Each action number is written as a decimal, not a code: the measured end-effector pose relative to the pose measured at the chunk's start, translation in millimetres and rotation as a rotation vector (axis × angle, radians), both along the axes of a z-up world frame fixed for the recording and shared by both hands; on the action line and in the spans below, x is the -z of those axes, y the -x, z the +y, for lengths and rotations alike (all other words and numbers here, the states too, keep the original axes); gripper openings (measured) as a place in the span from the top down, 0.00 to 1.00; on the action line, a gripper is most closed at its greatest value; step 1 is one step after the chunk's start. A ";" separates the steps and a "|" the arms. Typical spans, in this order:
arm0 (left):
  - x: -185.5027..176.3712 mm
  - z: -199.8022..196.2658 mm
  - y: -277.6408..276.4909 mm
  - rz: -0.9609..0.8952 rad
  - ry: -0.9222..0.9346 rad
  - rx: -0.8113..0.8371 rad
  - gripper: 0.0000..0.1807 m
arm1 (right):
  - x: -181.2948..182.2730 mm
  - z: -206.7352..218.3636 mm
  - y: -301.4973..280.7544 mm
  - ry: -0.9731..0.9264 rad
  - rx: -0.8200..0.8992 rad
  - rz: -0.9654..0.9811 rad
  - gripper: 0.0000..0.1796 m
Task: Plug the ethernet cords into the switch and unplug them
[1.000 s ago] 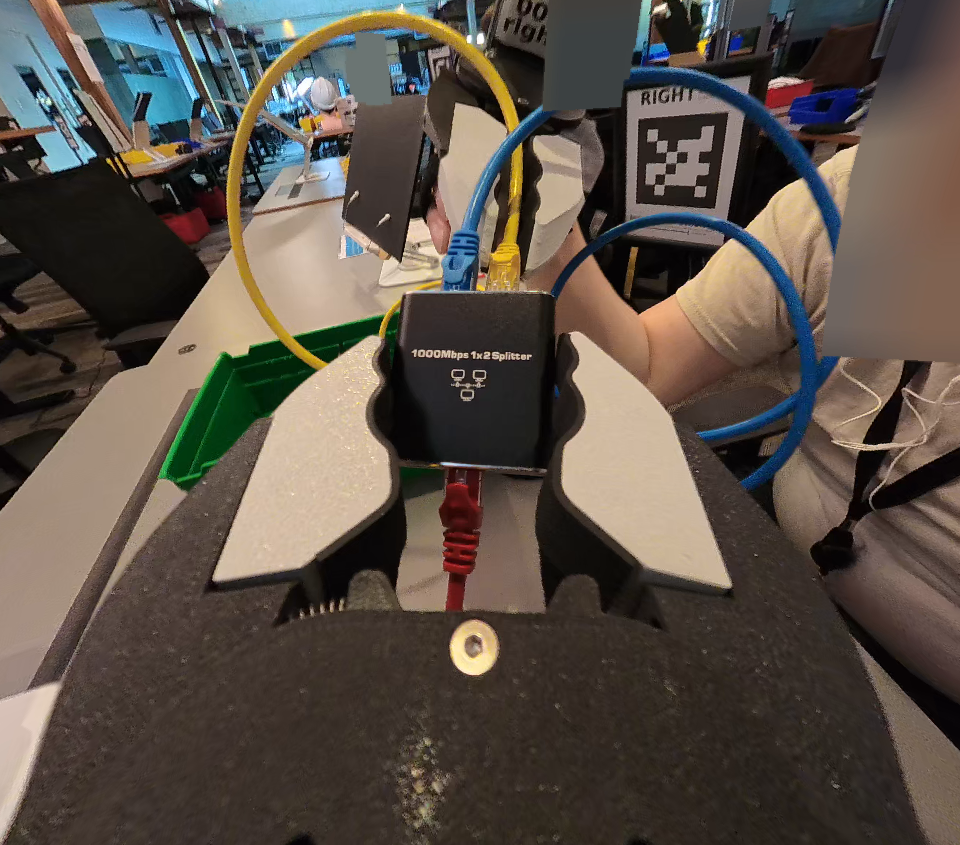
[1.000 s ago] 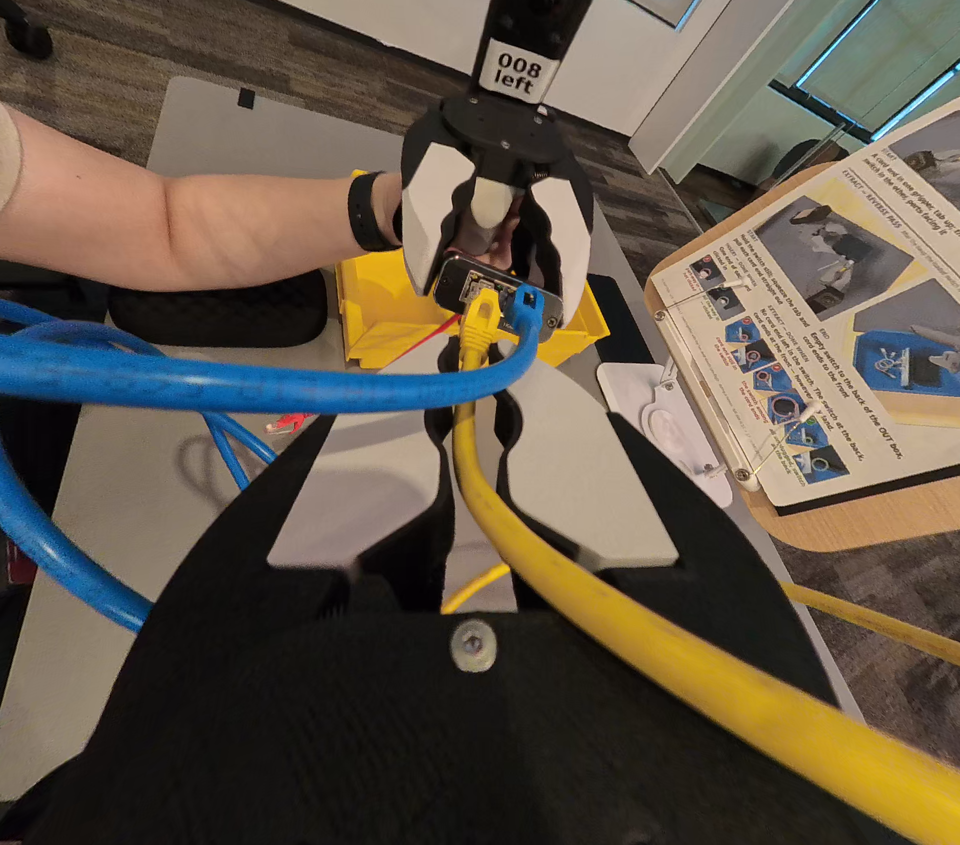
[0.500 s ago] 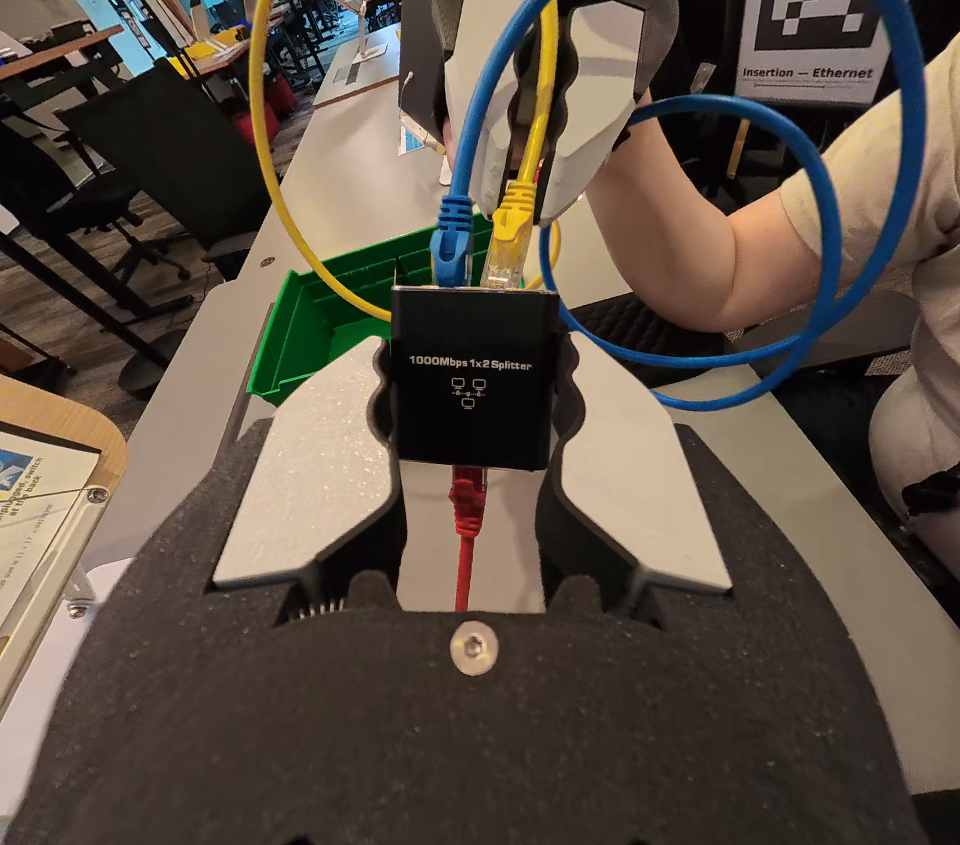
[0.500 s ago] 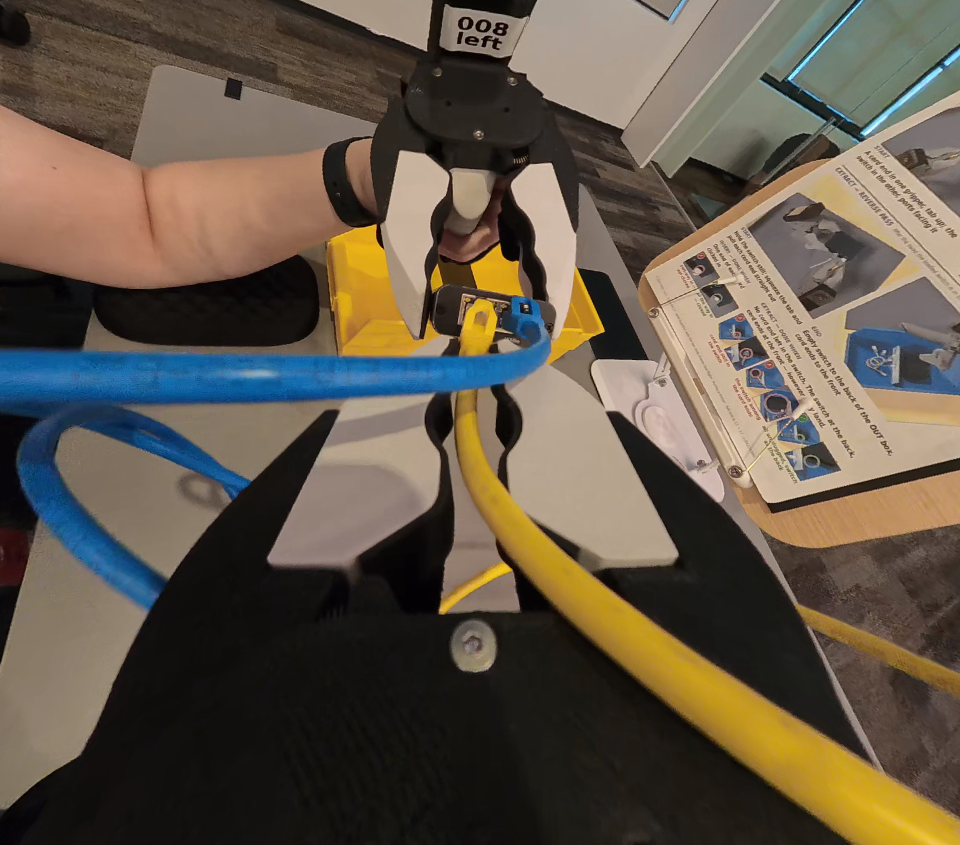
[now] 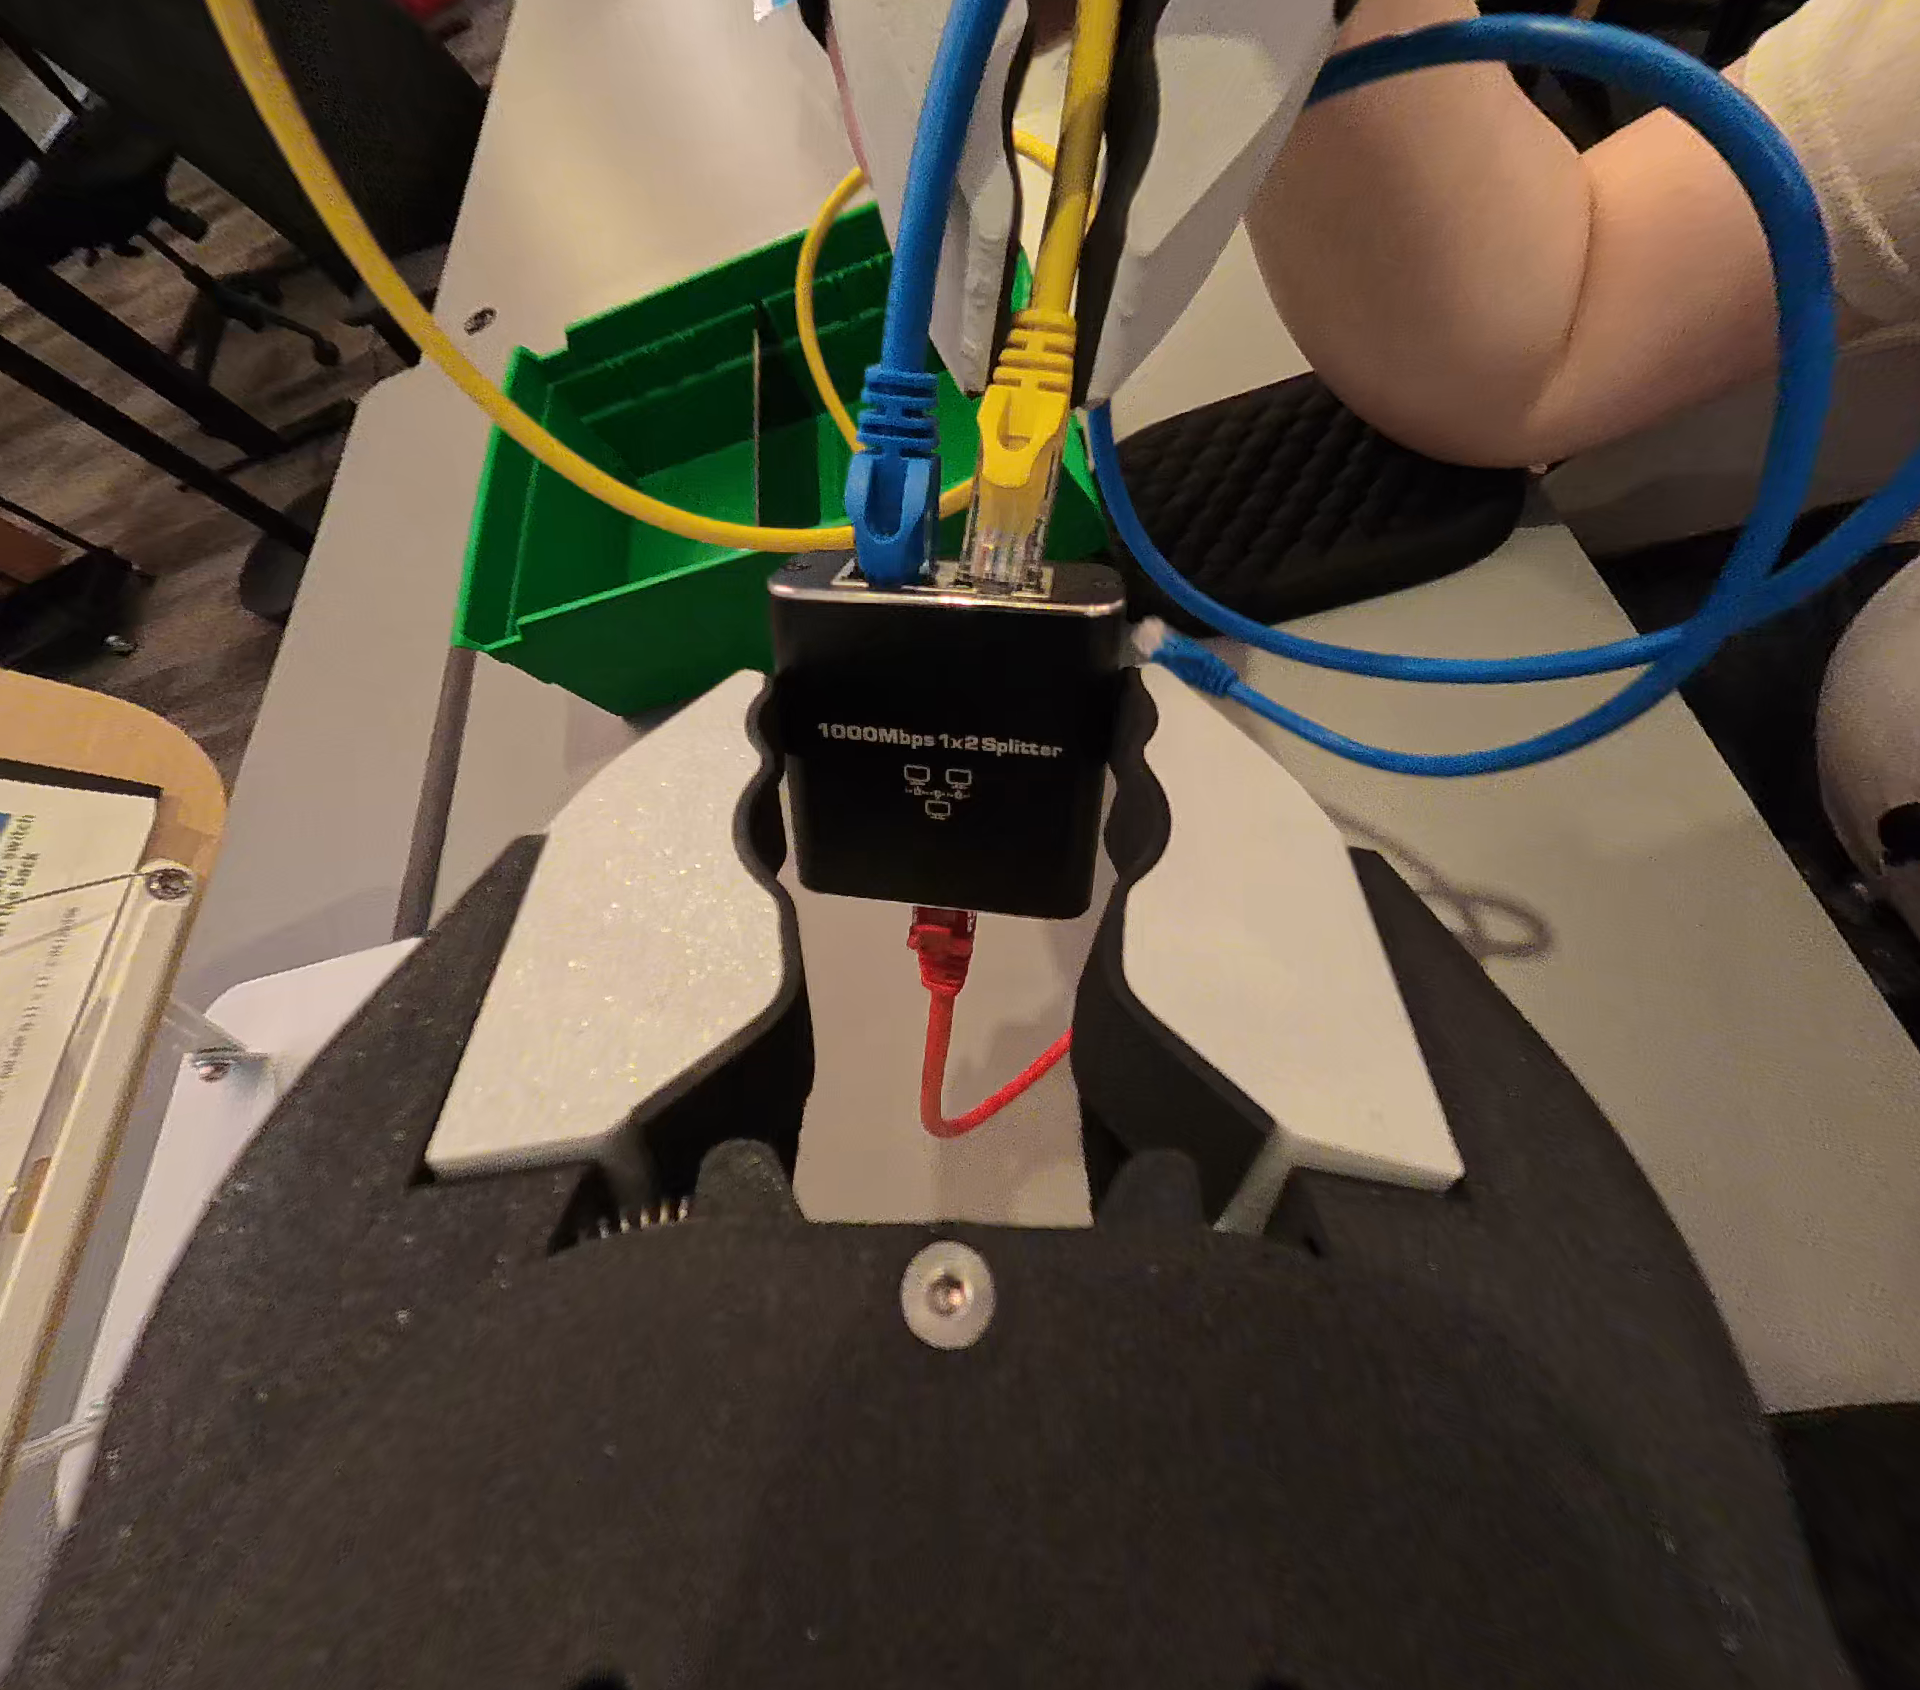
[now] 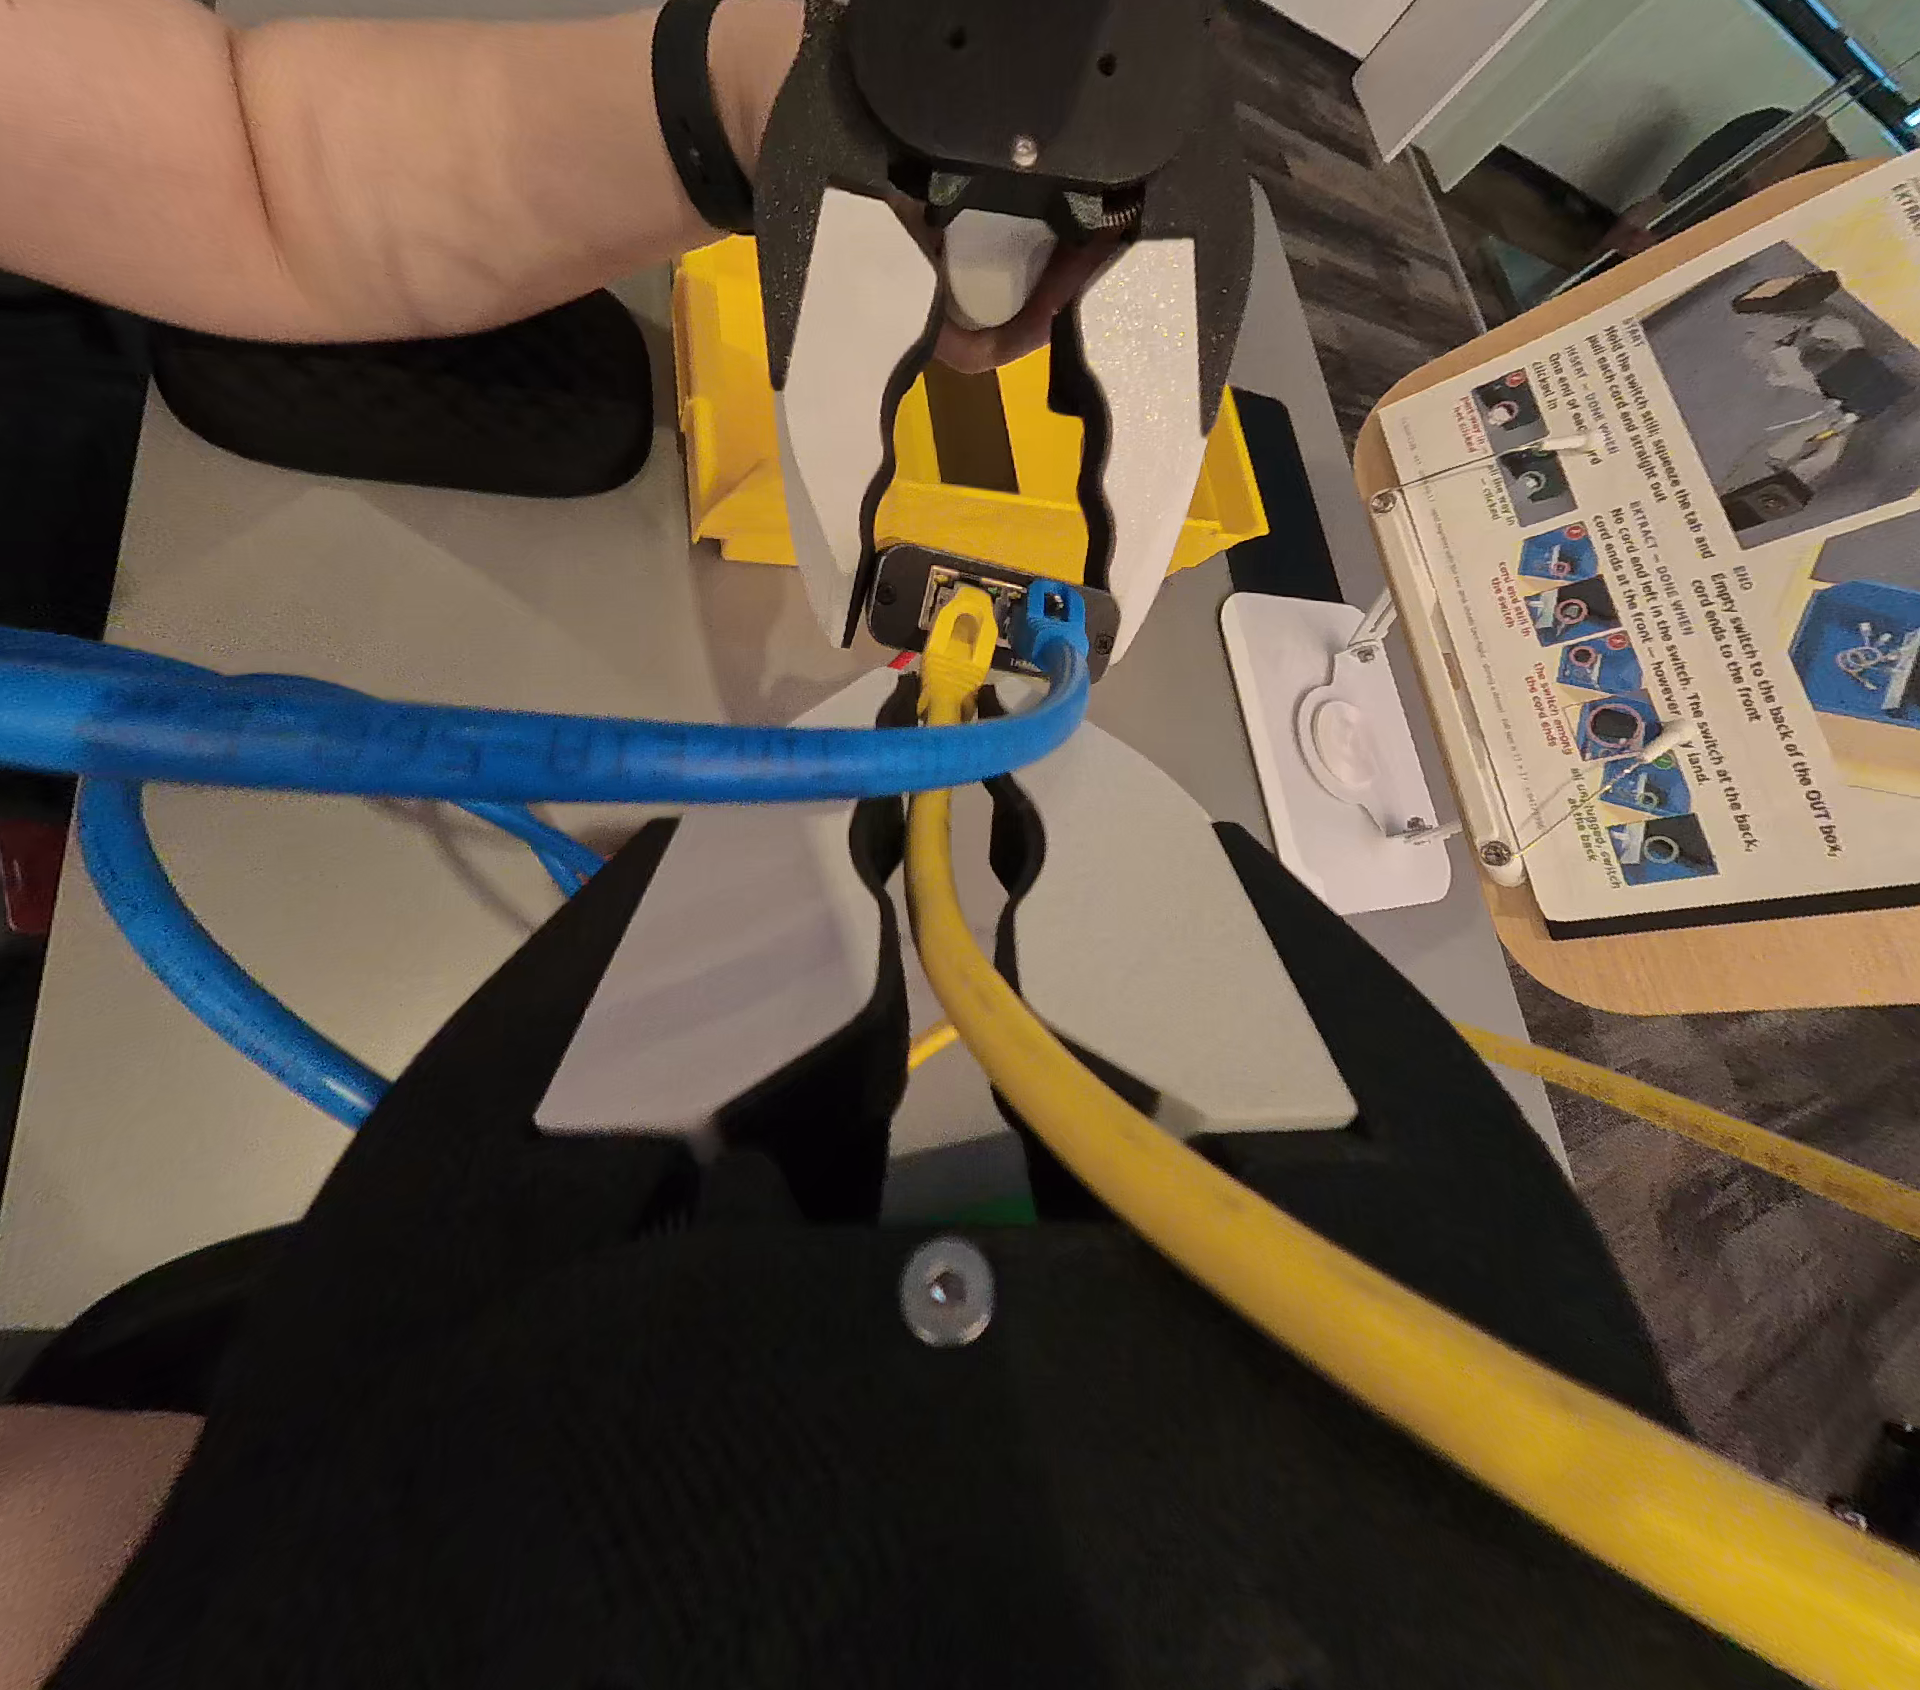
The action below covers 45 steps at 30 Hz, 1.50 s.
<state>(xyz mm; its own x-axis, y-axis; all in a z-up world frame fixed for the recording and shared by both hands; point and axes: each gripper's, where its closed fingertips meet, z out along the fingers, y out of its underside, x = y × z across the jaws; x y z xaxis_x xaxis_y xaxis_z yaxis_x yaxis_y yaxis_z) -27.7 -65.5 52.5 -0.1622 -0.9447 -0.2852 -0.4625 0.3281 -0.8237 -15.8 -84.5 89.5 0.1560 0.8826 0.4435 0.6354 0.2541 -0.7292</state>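
Jaws of the left gripper [image 5: 943, 799] are clamped on the sides of the black switch [image 5: 943, 767], held above the grey table [image 5: 1621, 965]. Right gripper [image 6: 948, 767] jaws pinch the yellow cord [image 6: 1226, 1193] just behind its plug, which sits at the switch's right-hand port with its clear tip partly showing. Blue cord [image 5: 896, 456] is seated in the port beside it; its loose far end lies on the table. Red cord [image 5: 940, 1006] is plugged into the switch's near face. Green bin [image 5: 644, 518] sits beyond the switch, yellow bin [image 6: 717, 435] behind the left gripper.
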 end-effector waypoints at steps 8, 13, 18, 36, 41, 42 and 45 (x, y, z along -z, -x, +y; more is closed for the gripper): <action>2.8 -0.3 -0.8 -0.020 0.067 0.045 0.67 | 4.2 2.5 -0.8 -0.054 -0.079 -0.003 0.93; -3.0 0.9 2.4 -0.050 0.072 0.048 0.67 | -0.5 3.0 -0.4 -0.043 -0.084 0.033 0.93; -1.7 1.7 7.0 -0.038 0.068 0.049 0.67 | 3.4 2.0 -10.5 -0.037 -0.088 0.013 0.93; -2.6 3.2 10.0 -0.058 0.086 0.064 0.67 | -9.9 7.8 -68.0 -0.031 0.048 0.092 0.93; 18.6 3.3 -2.4 0.033 0.048 0.053 0.67 | -41.1 -21.3 -60.9 -0.133 -0.032 0.199 0.93; 21.0 1.5 -4.6 0.041 0.056 0.064 0.67 | -39.7 -25.0 -56.3 -0.139 -0.045 0.181 0.93; 25.7 -1.3 -8.5 0.050 0.068 0.084 0.67 | -31.0 -25.7 -43.6 -0.121 -0.044 0.122 0.93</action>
<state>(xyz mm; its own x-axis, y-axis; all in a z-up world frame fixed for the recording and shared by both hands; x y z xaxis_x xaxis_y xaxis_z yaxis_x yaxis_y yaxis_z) -19.2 -66.8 26.8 -0.2543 -0.9438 -0.2110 -0.4764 0.3121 -0.8220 27.8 -110.2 120.5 0.1782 0.8309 0.5271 0.5301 0.3702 -0.7628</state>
